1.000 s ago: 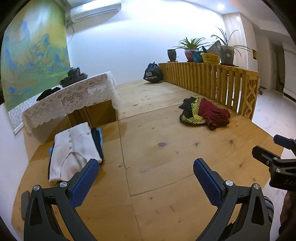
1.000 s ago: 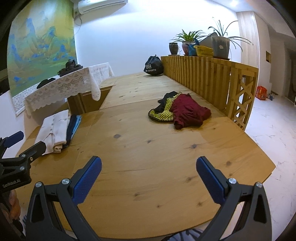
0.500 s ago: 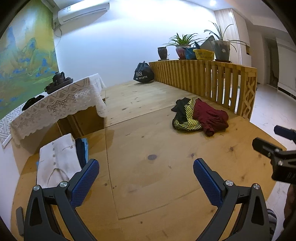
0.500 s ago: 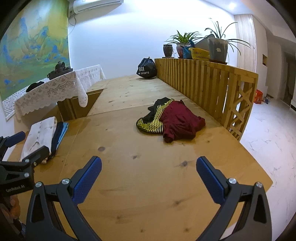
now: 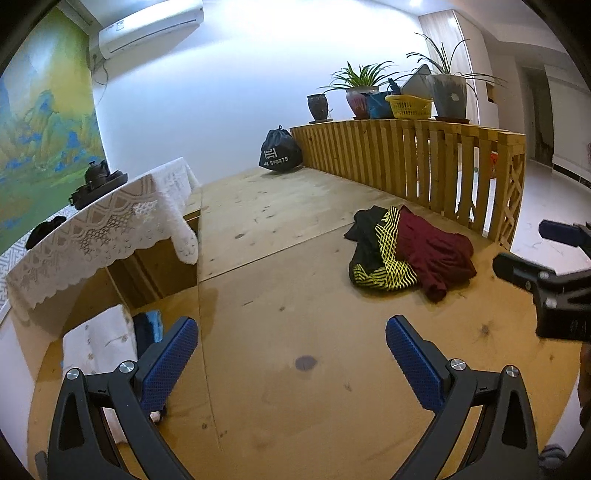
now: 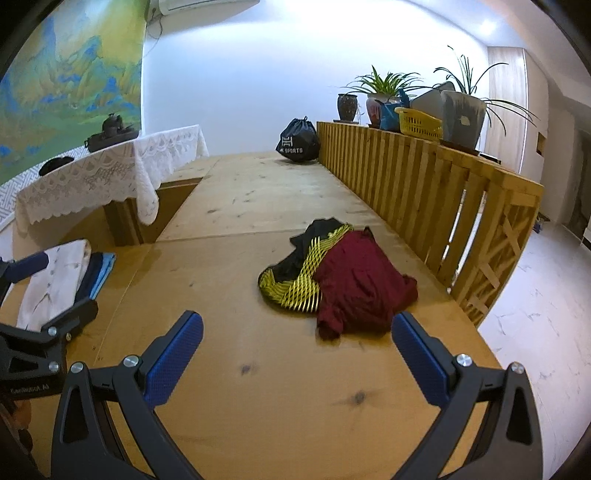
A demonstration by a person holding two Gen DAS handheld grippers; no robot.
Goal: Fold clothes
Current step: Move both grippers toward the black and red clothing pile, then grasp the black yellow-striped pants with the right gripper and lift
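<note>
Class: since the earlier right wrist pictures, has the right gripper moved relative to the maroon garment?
Yes. The right gripper has moved forward: the maroon garment, lying beside the wooden railing, now sits nearer its open jaws.

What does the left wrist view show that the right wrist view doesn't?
Only left: the whole air conditioner, and the right tongs at its edge. Only right: the left tongs at its edge, covering part of the folded pile. Both share the maroon and black-yellow clothes heap, the black sports bag, the lace tablecloth and the plants.
</note>
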